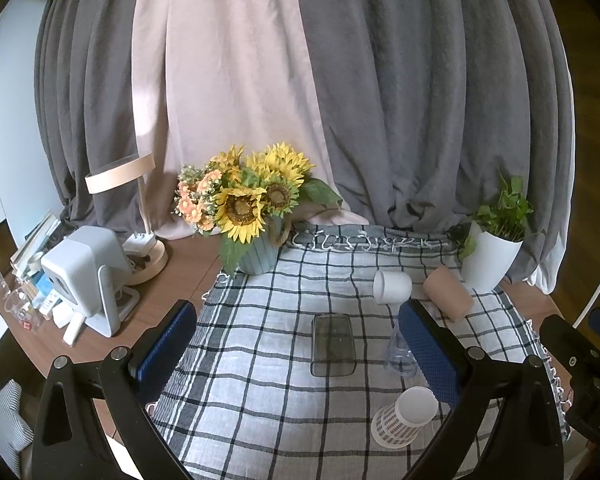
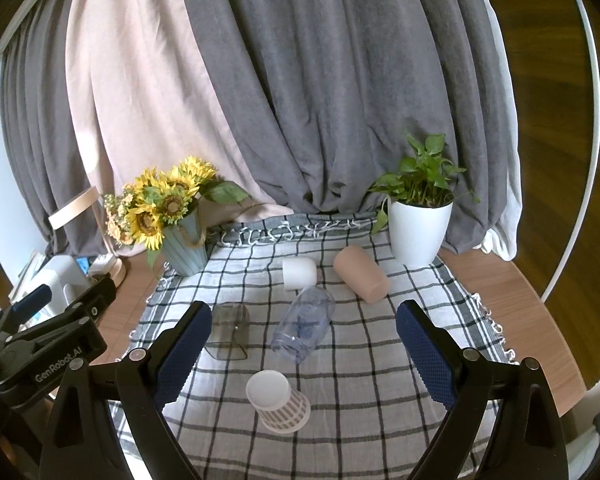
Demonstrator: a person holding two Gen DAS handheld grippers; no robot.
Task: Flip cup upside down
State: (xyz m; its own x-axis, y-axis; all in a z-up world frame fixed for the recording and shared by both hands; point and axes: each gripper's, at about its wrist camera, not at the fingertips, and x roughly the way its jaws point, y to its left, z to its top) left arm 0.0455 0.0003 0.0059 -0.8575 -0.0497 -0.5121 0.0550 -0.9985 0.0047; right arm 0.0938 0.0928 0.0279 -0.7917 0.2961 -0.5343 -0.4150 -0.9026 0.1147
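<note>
Several cups sit on the checked cloth [image 2: 360,380]. A checked paper cup [image 2: 278,400] stands upside down near the front; it also shows in the left wrist view [image 1: 404,416]. A clear bluish cup [image 2: 304,328], a smoky grey cup [image 2: 228,330], a white cup [image 2: 299,273] and a tan cup [image 2: 360,279] lie on their sides. In the left wrist view I see the grey cup [image 1: 333,344], white cup [image 1: 392,287], tan cup [image 1: 448,294] and clear cup [image 1: 398,354]. My left gripper [image 1: 300,356] and right gripper [image 2: 304,352] are open and empty above the cloth.
A sunflower vase [image 2: 184,252] stands at the cloth's back left, a white plant pot [image 2: 418,232] at the back right. A lamp [image 1: 140,216], a white device [image 1: 84,276] and clutter sit on the left. Curtains hang behind. The left gripper's body [image 2: 48,344] is at the left.
</note>
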